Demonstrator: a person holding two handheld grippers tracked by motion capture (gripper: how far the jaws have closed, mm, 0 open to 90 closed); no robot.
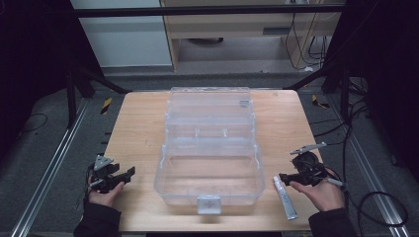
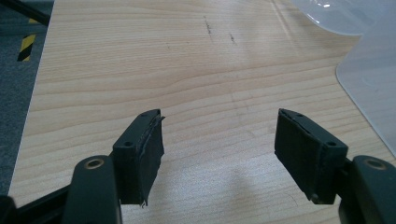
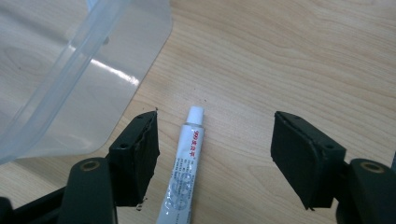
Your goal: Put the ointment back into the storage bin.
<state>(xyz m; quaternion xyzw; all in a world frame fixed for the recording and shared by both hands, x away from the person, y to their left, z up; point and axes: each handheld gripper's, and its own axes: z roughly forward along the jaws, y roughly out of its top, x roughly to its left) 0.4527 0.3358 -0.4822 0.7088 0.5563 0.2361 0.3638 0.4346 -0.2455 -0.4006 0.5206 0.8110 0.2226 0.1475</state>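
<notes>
Your right gripper (image 1: 285, 176) sits at the near right of the table (image 1: 138, 128), its jaws spread wide and holding nothing. In the right gripper view the tube (image 3: 184, 175) lies flat on the wood between those jaws (image 3: 215, 158), closer to the left one and touching neither, with its white cap (image 3: 196, 114) pointing away from you. From above, the tube (image 1: 285, 198) lies just right of the clear plastic box (image 1: 210, 148), near your right hand (image 1: 323, 193).

Your left gripper (image 1: 126, 175) rests at the near left, well apart from the box; in its own view the jaws (image 2: 219, 149) are spread wide over bare wood.

The box stands open in the middle of the table, lid tipped back, latch (image 1: 207, 204) toward you. The table is pale wood on a dark frame. Around it lies grey floor with loose cables (image 1: 380, 207) on the right, and a light wooden cabinet (image 1: 232, 29) behind.
</notes>
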